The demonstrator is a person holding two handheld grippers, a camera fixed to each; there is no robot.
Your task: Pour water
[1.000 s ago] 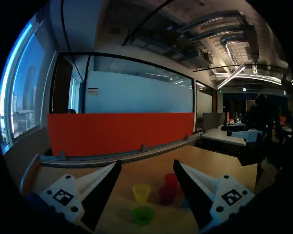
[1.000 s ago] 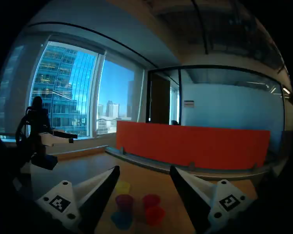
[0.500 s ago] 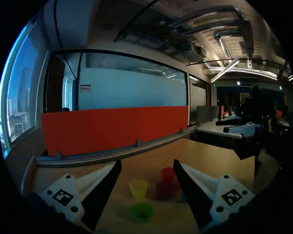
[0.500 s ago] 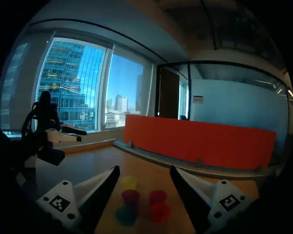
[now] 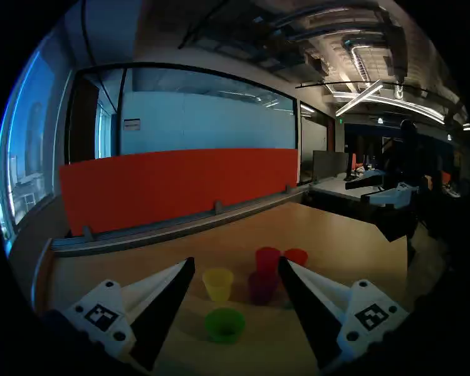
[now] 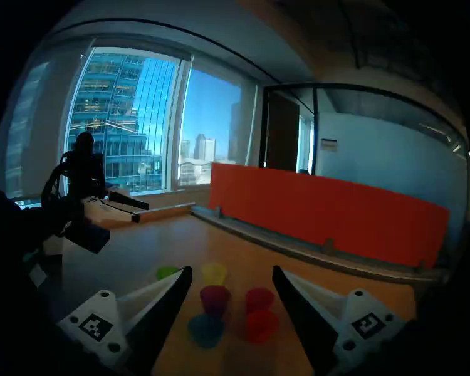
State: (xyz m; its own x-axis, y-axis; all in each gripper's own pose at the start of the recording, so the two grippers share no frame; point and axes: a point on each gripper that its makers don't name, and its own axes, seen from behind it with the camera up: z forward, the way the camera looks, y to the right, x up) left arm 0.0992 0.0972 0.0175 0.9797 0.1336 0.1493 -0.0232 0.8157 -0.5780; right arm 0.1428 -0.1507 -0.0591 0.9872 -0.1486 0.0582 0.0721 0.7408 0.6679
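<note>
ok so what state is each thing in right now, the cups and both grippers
left gripper: open, holding nothing
right gripper: open, holding nothing
yellow cup: upright on the table, mouth up
green cup: upright, mouth up
purple cup: upright
far red cup: upright
near red cup: upright
blue cup: upright
water in any cup: cannot tell

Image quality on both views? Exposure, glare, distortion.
Left gripper view: dim overall, ceiling light strip blown out, orange partition bowed by the fisheye, yellow cup readable. Right gripper view: bright windows backlight the scene, left gripper partly silhouetted, magenta cup dark but discernible.
</note>
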